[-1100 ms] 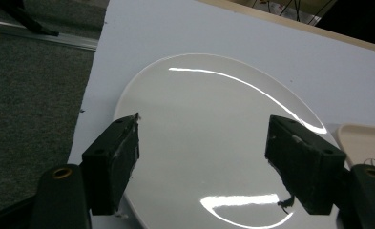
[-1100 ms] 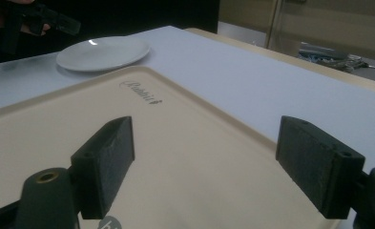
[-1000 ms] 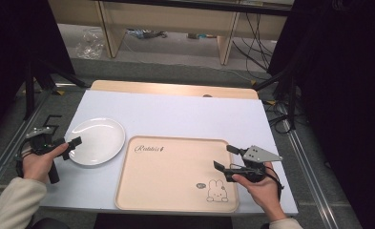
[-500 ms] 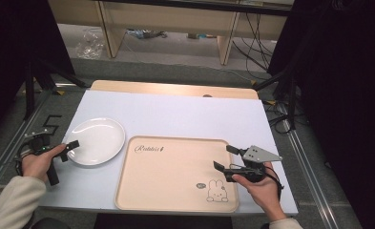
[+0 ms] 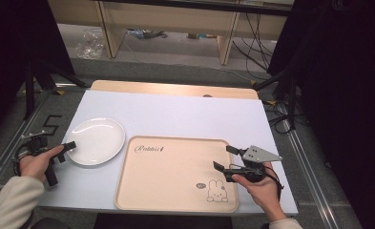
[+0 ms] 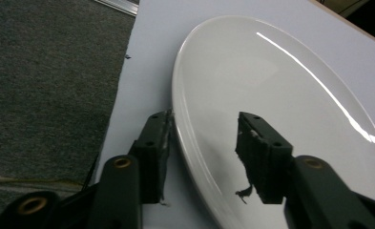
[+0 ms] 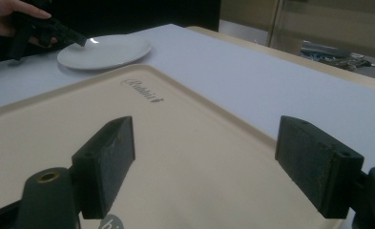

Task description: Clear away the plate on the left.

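Note:
A white round plate [image 5: 98,140] lies on the white table at the left. My left gripper [image 5: 69,145] is at its near left edge, open. In the left gripper view the plate's rim [image 6: 185,124] passes between the jaws of the left gripper [image 6: 204,121], one outside on the table and one over the plate [image 6: 271,95]. A beige tray [image 5: 175,171] with a rabbit drawing lies in front of the middle. My right gripper [image 5: 224,157] hovers open over the tray's right part, nothing between its jaws. The right gripper view shows the right gripper [image 7: 206,131], the tray [image 7: 175,157], the plate [image 7: 106,50] and the left gripper [image 7: 56,33] beyond.
A wooden board [image 5: 175,89] runs along the table's far edge. Grey floor [image 6: 42,86] drops off just left of the plate. Cables [image 5: 280,119] lie on the floor at the right, and shelving stands behind the table.
The left gripper has slid a little to the left at the plate's edge. The right gripper and the tray have stayed put.

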Motion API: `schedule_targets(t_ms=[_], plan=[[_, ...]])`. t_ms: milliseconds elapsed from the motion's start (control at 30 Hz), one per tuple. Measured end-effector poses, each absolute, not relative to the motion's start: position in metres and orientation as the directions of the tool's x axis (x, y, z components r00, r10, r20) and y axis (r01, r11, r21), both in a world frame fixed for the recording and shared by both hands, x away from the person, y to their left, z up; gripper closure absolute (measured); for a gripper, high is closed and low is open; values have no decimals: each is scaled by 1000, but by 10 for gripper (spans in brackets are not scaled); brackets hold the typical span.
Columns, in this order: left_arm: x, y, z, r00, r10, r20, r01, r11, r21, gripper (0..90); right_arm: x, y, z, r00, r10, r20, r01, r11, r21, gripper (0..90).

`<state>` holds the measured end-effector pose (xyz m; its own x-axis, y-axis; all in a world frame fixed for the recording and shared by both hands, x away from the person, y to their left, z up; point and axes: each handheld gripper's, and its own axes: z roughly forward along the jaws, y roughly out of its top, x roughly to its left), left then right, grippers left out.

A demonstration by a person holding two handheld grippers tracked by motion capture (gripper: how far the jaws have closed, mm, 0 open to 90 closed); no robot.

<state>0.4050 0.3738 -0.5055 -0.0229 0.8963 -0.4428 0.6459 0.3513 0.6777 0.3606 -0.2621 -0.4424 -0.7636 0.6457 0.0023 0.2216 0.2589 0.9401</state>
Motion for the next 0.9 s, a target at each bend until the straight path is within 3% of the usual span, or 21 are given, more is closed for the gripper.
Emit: schedule_targets(t_ms=[100,300,533,567,633,800,900], plan=[[405,374,-505,-5,918,-397,654,303,693,664,360,-261,-442,-769,638,29,248,257,934,221],[407,375,-504,-21,910,-415,662,324,676,682,361,-263,-442,-771,637,3,231,275,933,221],[407,382,-507,-83,832,-548,648,463,605,755,361,-262,-443,-772,636,10,237,274,932,221],[406,383,-509,-90,785,-613,639,517,570,764,361,-262,-443,-771,637,10,239,274,932,221],[404,385,-506,-114,760,-640,643,548,535,787,362,-263,-443,-770,637,6,237,278,931,221],[401,389,-500,-95,723,-684,609,586,534,833,361,-262,-444,-771,636,29,253,265,930,221],[399,391,-500,-73,635,-769,580,654,485,869,361,-263,-443,-770,638,7,238,278,931,221]])
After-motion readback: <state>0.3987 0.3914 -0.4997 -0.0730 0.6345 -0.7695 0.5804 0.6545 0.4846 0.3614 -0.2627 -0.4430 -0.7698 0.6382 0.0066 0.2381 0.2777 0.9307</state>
